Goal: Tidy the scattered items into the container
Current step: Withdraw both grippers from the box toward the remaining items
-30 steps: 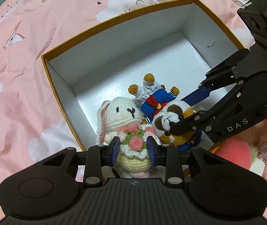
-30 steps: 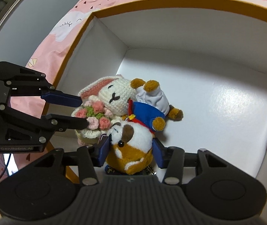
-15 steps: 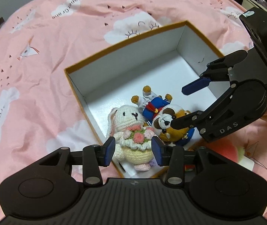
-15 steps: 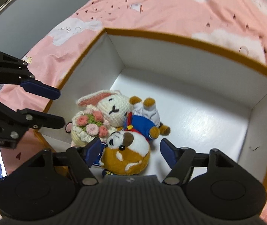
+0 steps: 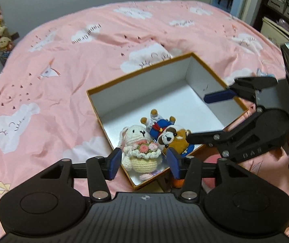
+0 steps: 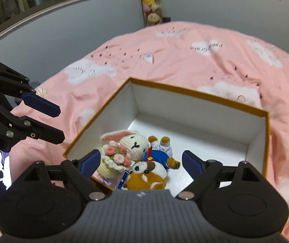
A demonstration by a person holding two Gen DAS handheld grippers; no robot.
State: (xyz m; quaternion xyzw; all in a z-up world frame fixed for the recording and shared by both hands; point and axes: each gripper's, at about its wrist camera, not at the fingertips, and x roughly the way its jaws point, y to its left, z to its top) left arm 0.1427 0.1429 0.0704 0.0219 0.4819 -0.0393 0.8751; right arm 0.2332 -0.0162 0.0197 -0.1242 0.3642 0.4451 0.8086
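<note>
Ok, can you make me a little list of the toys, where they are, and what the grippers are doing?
toys: crochet bunny, sailor doll, brown-and-white plush dog
place: huddled in one corner of the box
box: open, white inside, on the pink bedspread
left gripper: open, just widened, holding nothing
right gripper: open, just widened, holding nothing
still outside: pink plush beside the box

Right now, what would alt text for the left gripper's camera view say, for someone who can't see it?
Three soft toys, a crocheted rabbit, a blue-coated doll and a brown-and-white plush dog, lie huddled in one corner of an open white box on a pink cloud-print bedspread. The left gripper and right gripper hover above, jaws open and empty.
</note>
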